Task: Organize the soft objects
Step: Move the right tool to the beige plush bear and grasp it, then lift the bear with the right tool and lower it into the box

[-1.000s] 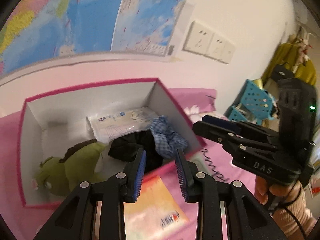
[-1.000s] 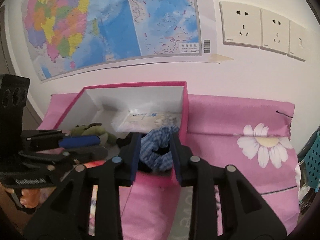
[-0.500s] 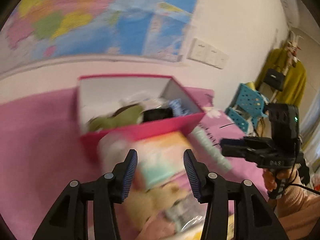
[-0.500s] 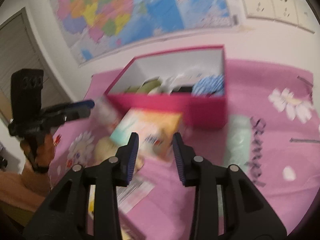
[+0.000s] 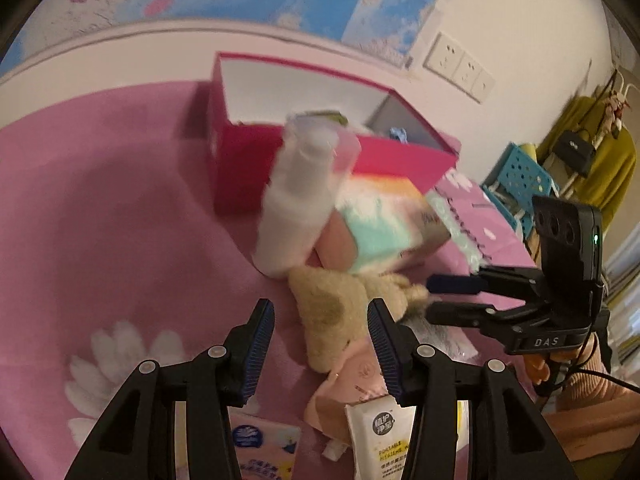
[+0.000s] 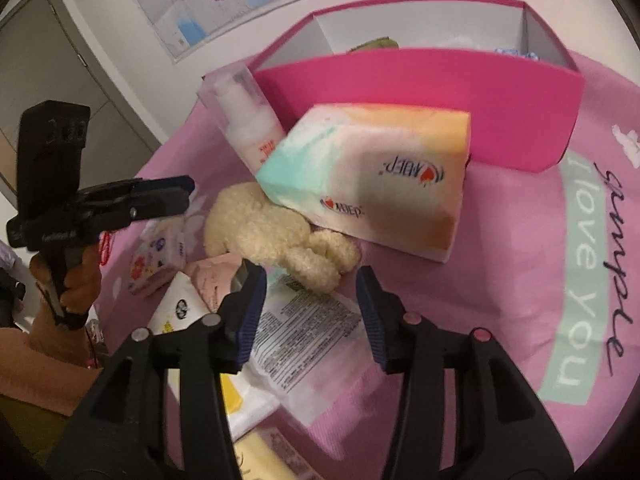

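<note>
A cream plush toy [image 5: 332,312] [image 6: 260,228] lies on the pink sheet in front of the open pink box [image 5: 400,152] [image 6: 420,80]. My left gripper [image 5: 320,308] hangs open just above the plush, nothing pressed between its pads. My right gripper [image 6: 309,276] is opening over a white wipes pack [image 6: 304,328], with the plush just beyond its tips and nothing held. A pastel tissue pack [image 6: 372,176] leans on the plush and the box. Inside the box, a green plush [image 6: 376,44] and a blue checked cloth [image 6: 516,52] peek over the rim.
A white pump bottle [image 5: 296,208] [image 6: 248,120] stands by the box's left corner. Small tissue packs [image 6: 160,256], a white tube [image 5: 392,432] and a pink pouch [image 5: 356,380] crowd the near sheet. A blue crate [image 5: 520,176] stands beyond the bed's right side.
Both grippers drew back from over the box and sank toward the pile in front of it. Both sets of jaws stand wider than before.
</note>
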